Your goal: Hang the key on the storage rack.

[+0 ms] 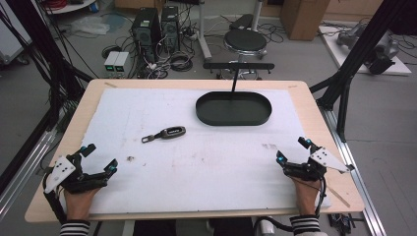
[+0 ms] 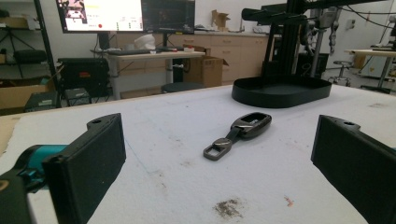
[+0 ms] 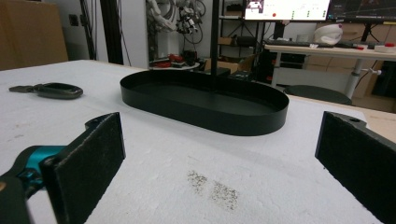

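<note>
On the white foam mat (image 1: 196, 162), the key fob (image 1: 167, 132) lies flat and untouched, near the middle and left of the black oval tray (image 1: 233, 109). Both the left gripper (image 1: 101, 160) and right gripper (image 1: 292, 150) rest at the near corners, jaws spread wide and empty. This looks like the reach stage: the left gripper, facing the fob, would need to advance and straddle its body before closing.

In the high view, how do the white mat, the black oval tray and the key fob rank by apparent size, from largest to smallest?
1. white mat, covering most of the table.
2. black oval tray.
3. key fob, clearly the smallest.
</note>
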Demonstrator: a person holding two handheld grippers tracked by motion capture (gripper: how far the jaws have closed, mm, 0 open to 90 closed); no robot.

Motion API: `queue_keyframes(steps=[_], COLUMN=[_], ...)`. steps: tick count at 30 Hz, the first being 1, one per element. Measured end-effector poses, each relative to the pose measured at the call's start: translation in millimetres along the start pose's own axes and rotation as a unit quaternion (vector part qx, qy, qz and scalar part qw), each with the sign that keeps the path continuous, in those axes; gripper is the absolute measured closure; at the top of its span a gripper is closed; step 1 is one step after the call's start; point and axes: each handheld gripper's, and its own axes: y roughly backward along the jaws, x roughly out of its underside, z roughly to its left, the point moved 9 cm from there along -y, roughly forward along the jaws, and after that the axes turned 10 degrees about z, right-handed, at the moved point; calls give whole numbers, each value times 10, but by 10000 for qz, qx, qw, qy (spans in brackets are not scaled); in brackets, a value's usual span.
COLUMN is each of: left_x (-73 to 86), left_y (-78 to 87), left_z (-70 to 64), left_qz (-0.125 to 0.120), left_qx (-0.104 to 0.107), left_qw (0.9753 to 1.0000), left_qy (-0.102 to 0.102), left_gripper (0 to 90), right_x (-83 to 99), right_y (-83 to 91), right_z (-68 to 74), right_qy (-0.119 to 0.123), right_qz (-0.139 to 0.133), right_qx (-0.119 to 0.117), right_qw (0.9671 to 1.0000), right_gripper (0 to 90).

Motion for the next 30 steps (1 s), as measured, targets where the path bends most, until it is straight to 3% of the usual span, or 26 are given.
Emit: queue_keyframes(steps=[10, 19, 22, 25, 28, 30], left_x=[1, 0, 13, -32, -118, -159], left_y=[-9, -16, -47, -77, -133, -193], left_z=[11, 33, 56, 84, 63, 35], left_qz=[47, 73, 292, 444, 606, 925], left_qx=[-12, -62, 47, -10, 270, 537], left_qw=[10000, 9998, 9993, 9990, 9976, 9935], left_qy=[55, 149, 236, -26, -199, -394], left_gripper=[35, 35, 35, 35, 35, 35], right_x=[-3, -2, -1, -1, 2, -1], right_y=[-5, -1, -1, -1, 0, 0], right_z=[3, 1, -1, -1, 2, 0], right_qy=[77, 6, 15, 18, 15, -7], right_qz=[-3, 2, 7, 7, 26, 5], right_qx=[33, 23, 28, 34, 27, 22], right_qw=[10000, 10000, 10000, 10000, 10000, 10000], right_gripper=[4, 4, 4, 4, 4, 5])
